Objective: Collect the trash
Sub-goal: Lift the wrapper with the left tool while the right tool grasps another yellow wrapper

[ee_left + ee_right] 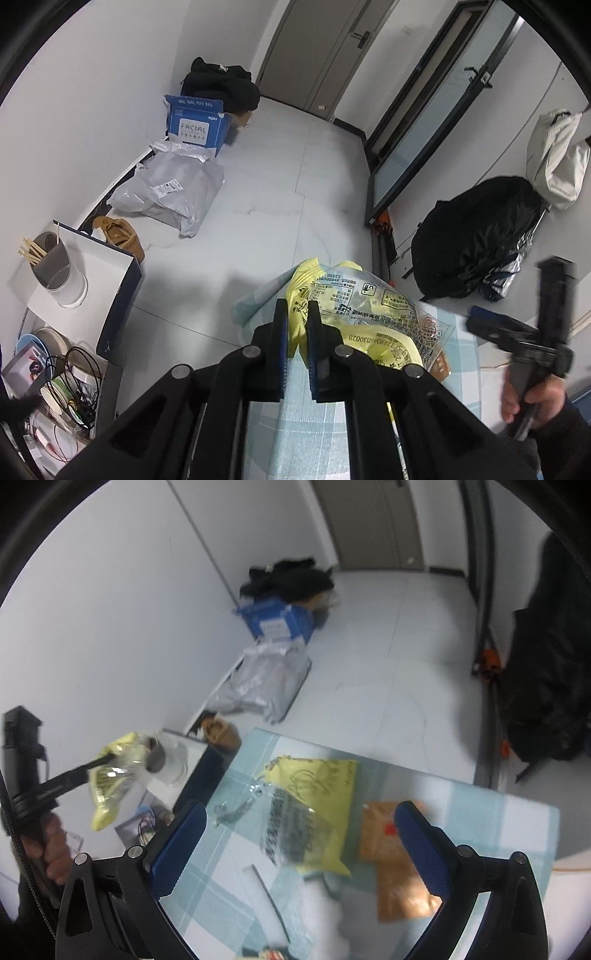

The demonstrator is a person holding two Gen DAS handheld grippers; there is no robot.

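Left gripper (297, 314): clamped on wrapper (373, 314), lifted left of table (480, 801); I keep the pinch firm. Right gripper (299, 834): jaws wide, empty, over yellow packet (328, 775); I lower squarely, then close.

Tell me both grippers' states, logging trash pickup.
Left gripper: shut on crinkled yellow-and-clear plastic wrapper.
Right gripper: open, holding nothing.
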